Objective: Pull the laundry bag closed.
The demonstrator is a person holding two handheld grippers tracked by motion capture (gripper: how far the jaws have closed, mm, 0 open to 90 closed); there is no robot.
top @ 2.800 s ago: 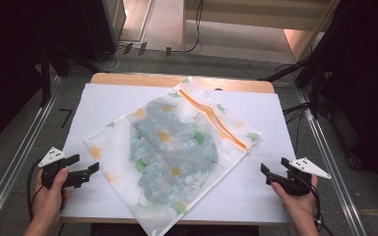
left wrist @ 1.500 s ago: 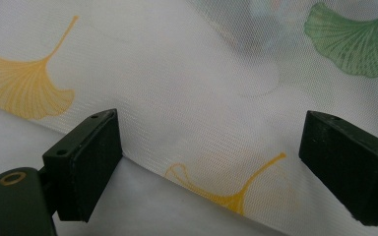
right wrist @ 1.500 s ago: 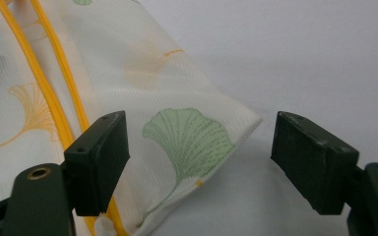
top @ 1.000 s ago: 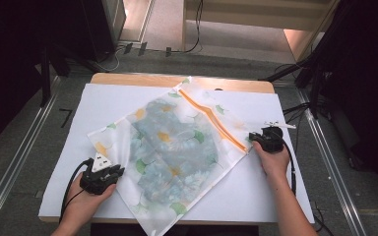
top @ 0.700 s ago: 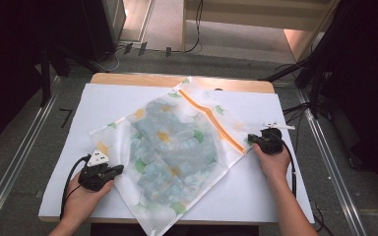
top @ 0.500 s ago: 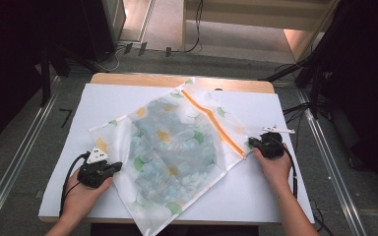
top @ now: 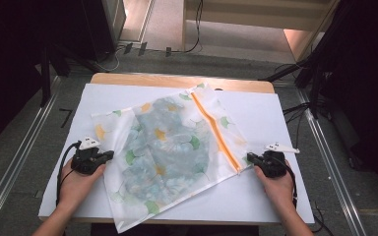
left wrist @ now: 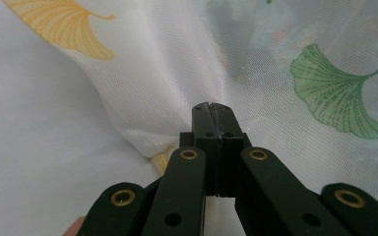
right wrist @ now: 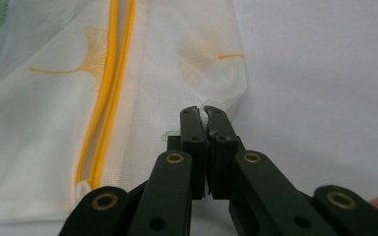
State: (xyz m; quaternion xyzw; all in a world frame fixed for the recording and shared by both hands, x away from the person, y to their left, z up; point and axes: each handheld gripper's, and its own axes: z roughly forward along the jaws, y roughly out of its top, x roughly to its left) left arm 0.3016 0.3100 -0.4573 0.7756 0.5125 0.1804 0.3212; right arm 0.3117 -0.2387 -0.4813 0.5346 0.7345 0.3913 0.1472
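Recording lab; floor rails (top: pixel 10 182), trailing cables (top: pixel 197 29), dark stands (top: pixel 47 69).

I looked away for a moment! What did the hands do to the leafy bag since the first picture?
Both came in from the table's sides: the left gripper pinched the mesh bag at its left edge, the right gripper at its right corner by the orange zipper. They turned and tugged it nearer. The white sheet stayed.

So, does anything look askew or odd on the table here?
The mesh bag lies crooked on the white sheet, its near corner hanging over the table's front edge. Left gripper and right gripper each pinch an edge. Nothing looks spilled or damaged.
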